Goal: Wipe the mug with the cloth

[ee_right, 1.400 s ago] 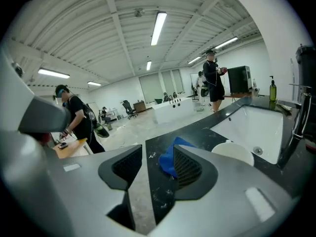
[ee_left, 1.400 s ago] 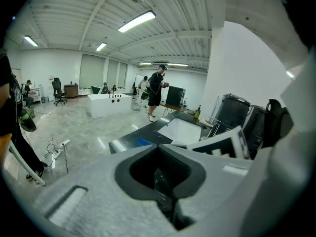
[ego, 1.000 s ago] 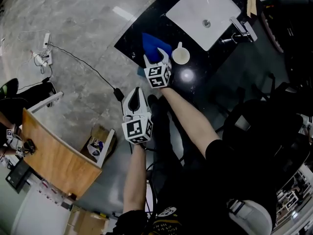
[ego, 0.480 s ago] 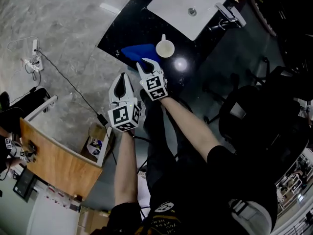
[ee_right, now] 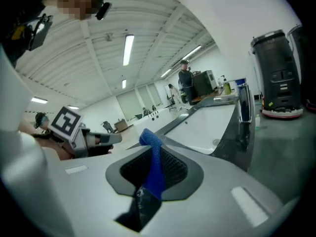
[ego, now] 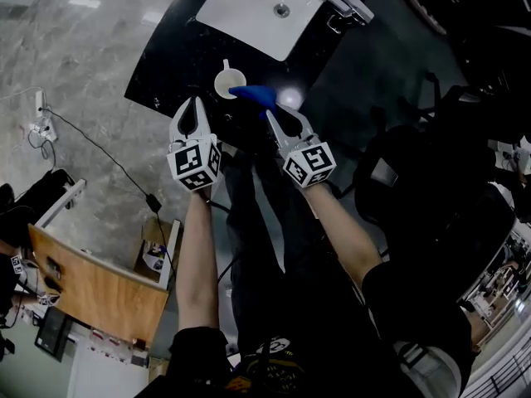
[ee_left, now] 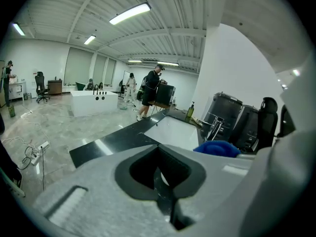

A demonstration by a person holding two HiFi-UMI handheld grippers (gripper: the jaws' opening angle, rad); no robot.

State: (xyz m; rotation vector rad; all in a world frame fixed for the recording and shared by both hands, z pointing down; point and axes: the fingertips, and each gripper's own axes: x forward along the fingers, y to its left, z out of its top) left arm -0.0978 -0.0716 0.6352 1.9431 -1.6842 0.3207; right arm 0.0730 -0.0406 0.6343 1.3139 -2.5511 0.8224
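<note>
A white mug [ego: 229, 83] stands on the black counter [ego: 166, 56] in front of the sink. My right gripper [ego: 277, 111] is shut on a blue cloth [ego: 253, 95], which hangs off the counter just right of the mug. In the right gripper view the cloth [ee_right: 153, 168] runs up between the pads. My left gripper [ego: 192, 105] hovers at the counter's near edge, just left of and below the mug, jaws together and holding nothing. In the left gripper view, the cloth [ee_left: 217, 148] shows at the right above that gripper's own body.
A white sink [ego: 264, 5] with a chrome faucet [ego: 341, 5] is set into the counter behind the mug. Black machines [ee_left: 228, 116] stand at the counter's far end. A wooden desk [ego: 93, 282] and a floor cable [ego: 99, 152] lie to my left. People stand far off.
My right gripper closed on the blue cloth and lifted it off the counter to the mug's right. The left gripper rose from beside my body to the counter's edge by the mug.
</note>
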